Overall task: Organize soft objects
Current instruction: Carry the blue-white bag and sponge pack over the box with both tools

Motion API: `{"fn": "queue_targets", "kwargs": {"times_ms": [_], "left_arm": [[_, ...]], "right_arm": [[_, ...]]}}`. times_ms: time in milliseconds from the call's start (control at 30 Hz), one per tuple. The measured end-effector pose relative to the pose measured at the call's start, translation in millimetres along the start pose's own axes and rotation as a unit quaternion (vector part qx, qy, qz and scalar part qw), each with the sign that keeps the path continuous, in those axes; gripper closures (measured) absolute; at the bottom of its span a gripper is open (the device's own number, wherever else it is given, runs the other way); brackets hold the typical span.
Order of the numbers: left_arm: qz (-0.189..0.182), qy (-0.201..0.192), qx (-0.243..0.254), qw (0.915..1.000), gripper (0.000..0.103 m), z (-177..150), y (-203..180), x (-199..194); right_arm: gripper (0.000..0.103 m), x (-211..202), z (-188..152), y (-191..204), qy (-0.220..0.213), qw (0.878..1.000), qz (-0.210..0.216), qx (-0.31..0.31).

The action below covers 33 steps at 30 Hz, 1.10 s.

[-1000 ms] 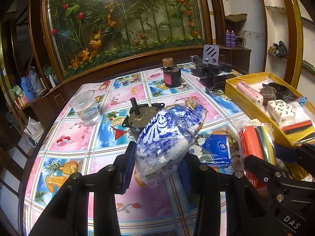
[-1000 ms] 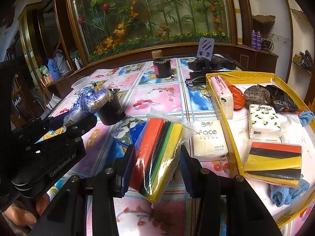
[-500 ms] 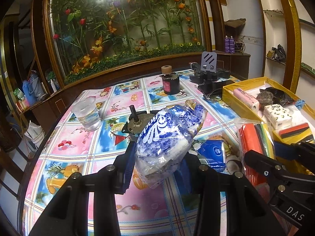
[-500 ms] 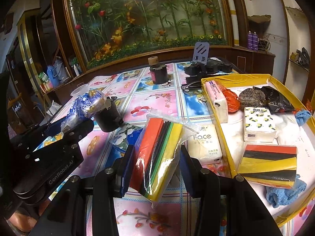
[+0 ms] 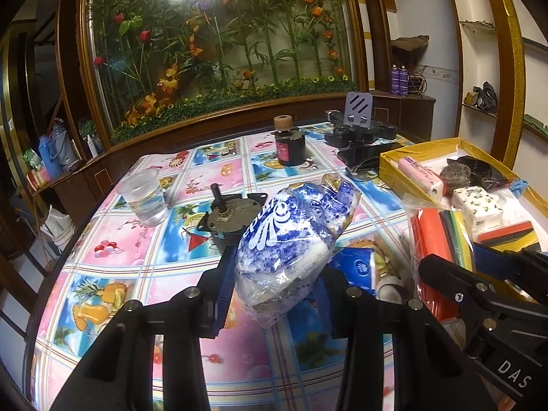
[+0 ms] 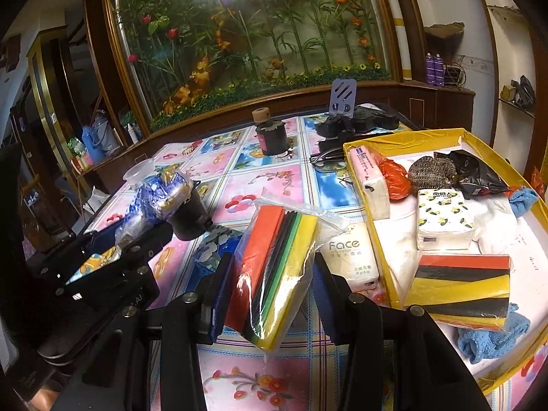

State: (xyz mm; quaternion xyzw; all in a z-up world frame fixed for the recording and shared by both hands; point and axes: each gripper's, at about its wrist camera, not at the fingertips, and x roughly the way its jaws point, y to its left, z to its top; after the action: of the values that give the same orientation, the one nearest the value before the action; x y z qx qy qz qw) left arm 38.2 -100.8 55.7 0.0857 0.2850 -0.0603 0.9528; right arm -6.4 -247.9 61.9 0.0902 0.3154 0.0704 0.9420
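Left gripper [image 5: 274, 287] clamps blue-white bag [image 5: 291, 233]; right gripper [image 6: 270, 291] clamps bagged sponge pack [image 6: 274, 274] (both lifted off the table). Below the jaws: fruit-print tablecloth [image 5: 113, 260]. Right of them: yellow tray [image 6: 383, 257]. Far beyond: glass-fronted flower display [image 5: 219, 44].

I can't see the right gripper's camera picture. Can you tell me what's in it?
The right gripper squeezes a clear bag of colourful sponges above a flowery tablecloth. A yellow tray of soft things sits to its right, and the left gripper holds a blue-and-white bag at the left.
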Motion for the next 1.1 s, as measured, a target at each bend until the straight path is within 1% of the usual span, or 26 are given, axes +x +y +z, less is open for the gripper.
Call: {"fn": "queue_targets", "kwargs": {"times_ms": [100, 367, 500, 733, 833, 933, 1100], "left_arm": [[-0.007, -0.002, -0.001, 1.0, 0.062, 1, -7, -1], [-0.027, -0.005, -0.01, 0.9996, 0.062, 4, -29, -4], [-0.041, 0.002, -0.019, 0.999, 0.063, 7, -43, -3], [-0.059, 0.0, -0.011, 0.9982, 0.063, 13, -70, -6], [-0.066, 0.002, -0.01, 0.9978, 0.063, 18, -81, -5], [-0.081, 0.003, -0.011, 0.9966, 0.062, 25, -96, -5], [-0.094, 0.0, 0.007, 0.9955, 0.062, 34, -130, -6]], "right_arm": [[0.056, -7, 2, -5, -0.015, 1.0, -0.004, 0.01], [0.056, -21, 4, -29, -0.038, 0.998, -0.013, 0.037], [0.056, -29, 5, -39, -0.05, 0.997, -0.019, 0.047], [0.056, -39, 8, -56, -0.063, 0.996, -0.025, 0.061], [0.056, -47, 11, -72, -0.071, 0.994, -0.034, 0.07], [0.056, -56, 17, -94, -0.077, 0.993, -0.05, 0.077], [0.056, -70, 22, -133, -0.086, 0.988, -0.081, 0.097]]}}
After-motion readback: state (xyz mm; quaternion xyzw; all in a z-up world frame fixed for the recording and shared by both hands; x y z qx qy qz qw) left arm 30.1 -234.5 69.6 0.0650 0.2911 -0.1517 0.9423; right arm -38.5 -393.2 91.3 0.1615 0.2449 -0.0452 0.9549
